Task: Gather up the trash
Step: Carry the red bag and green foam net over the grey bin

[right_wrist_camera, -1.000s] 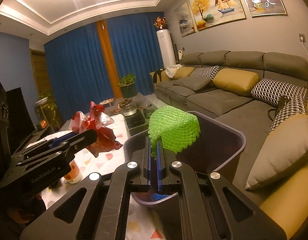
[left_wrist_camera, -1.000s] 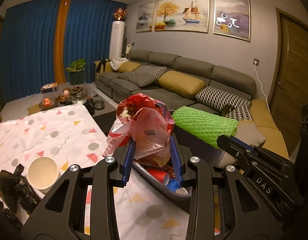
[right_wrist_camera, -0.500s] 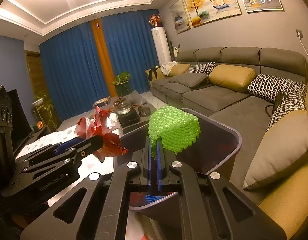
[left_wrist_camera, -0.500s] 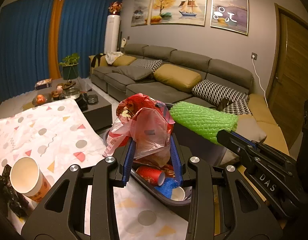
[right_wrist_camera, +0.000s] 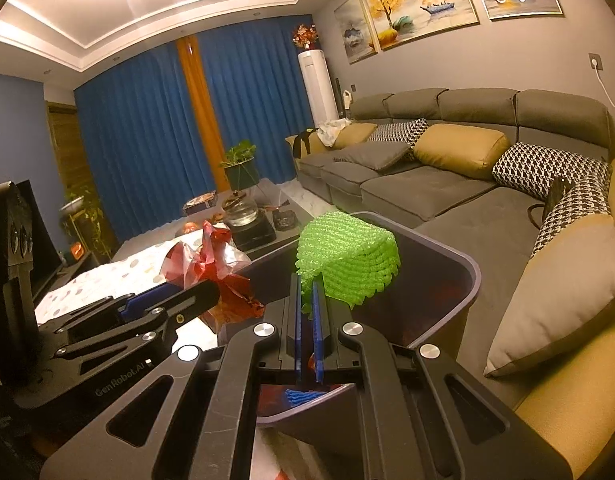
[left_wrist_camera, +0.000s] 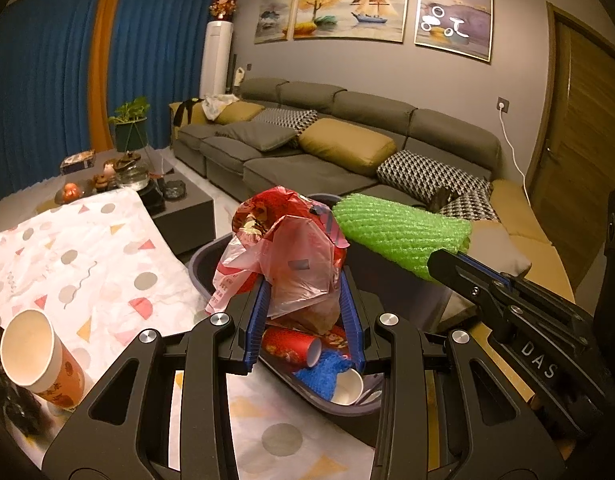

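Already in the grey bin: a red cup, blue netting, a white cup; poised above it, crumpled red bags clamped in the left hand-held gripper and green foam netting pinched by the right hand-held gripper, both undropped; still on the bench, one paper cup.

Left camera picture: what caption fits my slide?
Left tongs hold a red plastic bag over the trash bin.

Place: a home living room.
Seating: long grey sectional sofa with mustard and houndstooth cushions.
Walls: three framed paintings.
Window: blue floor-length curtains.
Extras: potted plant, standing air conditioner, recessed ceiling lights.
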Tool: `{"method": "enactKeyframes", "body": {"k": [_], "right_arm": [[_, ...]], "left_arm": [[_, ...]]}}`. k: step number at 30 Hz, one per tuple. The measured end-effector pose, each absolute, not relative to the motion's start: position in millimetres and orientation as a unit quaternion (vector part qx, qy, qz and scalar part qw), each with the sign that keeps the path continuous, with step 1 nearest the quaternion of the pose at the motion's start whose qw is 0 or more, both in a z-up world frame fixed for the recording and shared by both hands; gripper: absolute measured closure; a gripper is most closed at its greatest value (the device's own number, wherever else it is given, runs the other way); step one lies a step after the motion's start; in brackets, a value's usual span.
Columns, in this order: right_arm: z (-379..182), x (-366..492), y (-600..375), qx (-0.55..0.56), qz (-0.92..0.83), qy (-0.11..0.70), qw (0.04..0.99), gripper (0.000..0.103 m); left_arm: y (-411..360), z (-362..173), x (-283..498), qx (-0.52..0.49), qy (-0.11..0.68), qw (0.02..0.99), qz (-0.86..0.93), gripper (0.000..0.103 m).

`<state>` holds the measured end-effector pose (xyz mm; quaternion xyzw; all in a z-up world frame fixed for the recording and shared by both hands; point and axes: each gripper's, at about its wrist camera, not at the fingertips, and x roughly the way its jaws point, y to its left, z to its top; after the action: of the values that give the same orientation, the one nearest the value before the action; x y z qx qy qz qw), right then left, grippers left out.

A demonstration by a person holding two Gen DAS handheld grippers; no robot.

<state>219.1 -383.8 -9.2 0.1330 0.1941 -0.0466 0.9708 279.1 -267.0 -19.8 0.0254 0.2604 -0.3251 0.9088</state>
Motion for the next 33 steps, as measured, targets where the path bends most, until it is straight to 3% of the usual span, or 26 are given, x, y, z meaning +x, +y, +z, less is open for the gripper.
{"method": "enactKeyframes", "body": {"k": [33], "right_arm": [[-12.2,231.9,-390.0,0.138,-0.051,0.212,0.966,0.097]], "left_arm": [[-273.1,-33.3,295.8,0.018,0.287,0.896,-0.338,0.069]]}}
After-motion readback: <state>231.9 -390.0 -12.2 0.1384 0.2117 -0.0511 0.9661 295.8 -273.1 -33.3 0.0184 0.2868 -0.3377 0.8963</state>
